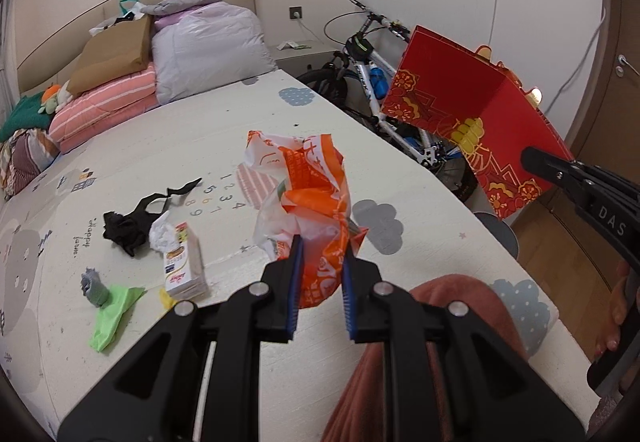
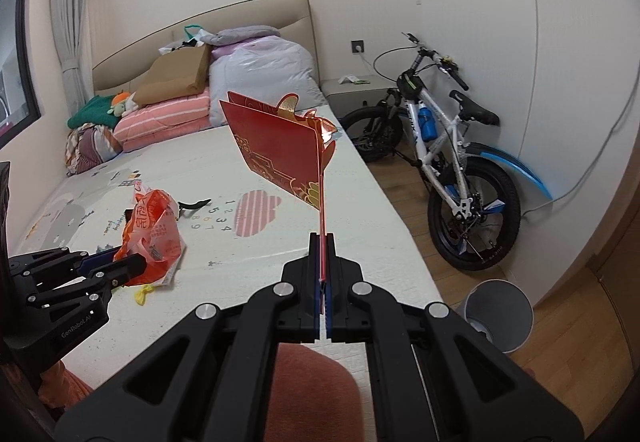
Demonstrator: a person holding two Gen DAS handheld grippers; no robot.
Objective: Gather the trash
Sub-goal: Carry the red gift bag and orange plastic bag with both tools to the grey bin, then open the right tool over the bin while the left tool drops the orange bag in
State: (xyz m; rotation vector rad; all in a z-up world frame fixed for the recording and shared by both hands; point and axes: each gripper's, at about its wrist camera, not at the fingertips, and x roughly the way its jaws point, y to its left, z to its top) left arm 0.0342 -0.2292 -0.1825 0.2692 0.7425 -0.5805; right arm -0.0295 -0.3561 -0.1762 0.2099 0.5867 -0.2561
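My left claw (image 1: 320, 242) is nearly closed, its blue pads pinching a crumpled orange-and-white plastic bag (image 1: 308, 193), which hangs clear above the bed (image 1: 420, 177) near the bed's near edge. My right claw (image 2: 323, 242) is clamped tight on the bottom edge of a red folded card (image 2: 280, 149) with gold flower patterns; the card stands up from the pads, open like a book, out over the bed's right edge. From the left wrist view the same card (image 1: 460, 101) shows beyond that edge, in front of a white-and-blue bicycle (image 2: 448, 161) leaning on the wall. More trash lies on the bed's patterned cover toward its near left corner: a small carton (image 1: 184, 266) lying on its side with a crumpled white tissue (image 1: 162, 234) touching its top, a black scrap of fabric or plastic (image 1: 128, 222) just beside them, a green plastic piece (image 1: 112, 314) with a grey wad (image 1: 94, 286) sitting on its upper end, and a bit of yellow wrapper (image 2: 143, 294) close to the near edge. Pillows and folded bedding (image 1: 200, 41) are piled at the head of the bed. A grey bin (image 2: 500, 314) stands on the wooden floor by the bed's near right corner. My knee, in reddish cloth (image 2: 308, 382), shows at the near edge.
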